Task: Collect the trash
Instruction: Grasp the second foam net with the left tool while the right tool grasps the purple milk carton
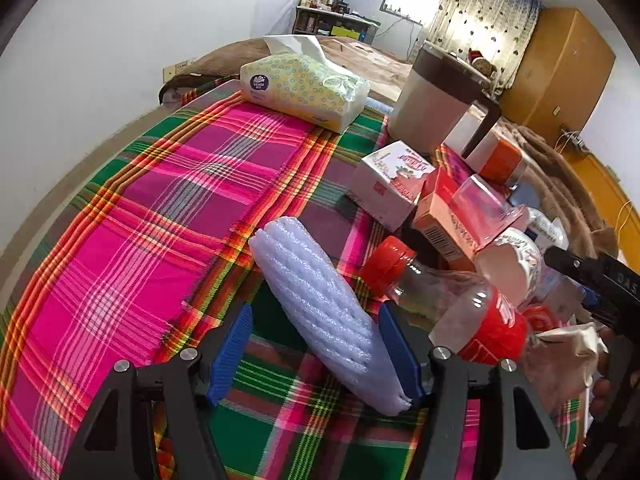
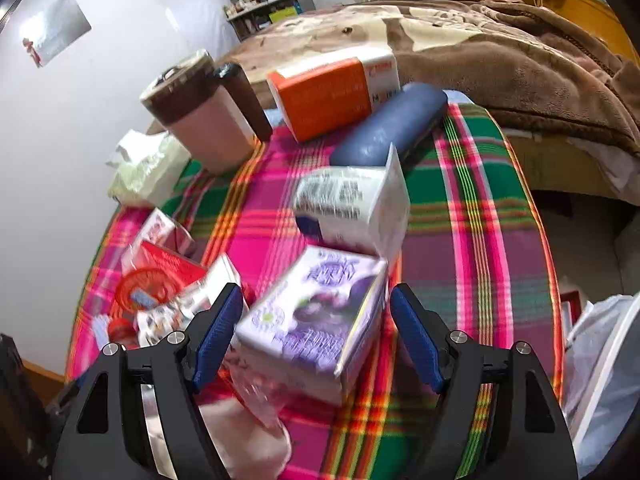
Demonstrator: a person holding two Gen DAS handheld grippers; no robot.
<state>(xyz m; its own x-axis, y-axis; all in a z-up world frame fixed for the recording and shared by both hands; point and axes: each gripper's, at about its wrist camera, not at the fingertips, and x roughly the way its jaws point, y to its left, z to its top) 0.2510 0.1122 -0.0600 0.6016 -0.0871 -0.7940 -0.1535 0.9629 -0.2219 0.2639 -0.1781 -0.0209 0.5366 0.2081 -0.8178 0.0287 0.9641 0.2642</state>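
Left claw [image 1: 316, 354] apart around foam roll [image 1: 320, 304] — bottle [image 1: 452, 304] alongside; right claw [image 2: 316, 340] apart, straddling purple carton [image 2: 316, 320].

Both fisheye views look steeply down from close above the bright plaid tablecloth [image 1: 168, 216]. The left wrist view faces the far wall; the right wrist view faces the bed. Both show the brown-lidded pink jug [image 1: 436, 100] [image 2: 200, 116] and the orange-and-white carton [image 1: 496, 156] [image 2: 332, 92].

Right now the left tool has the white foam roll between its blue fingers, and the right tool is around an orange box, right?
Not quite. The left tool does have the white foam roll between its fingers, but the right wrist view shows the right tool around a purple box. The orange box lies farther back.
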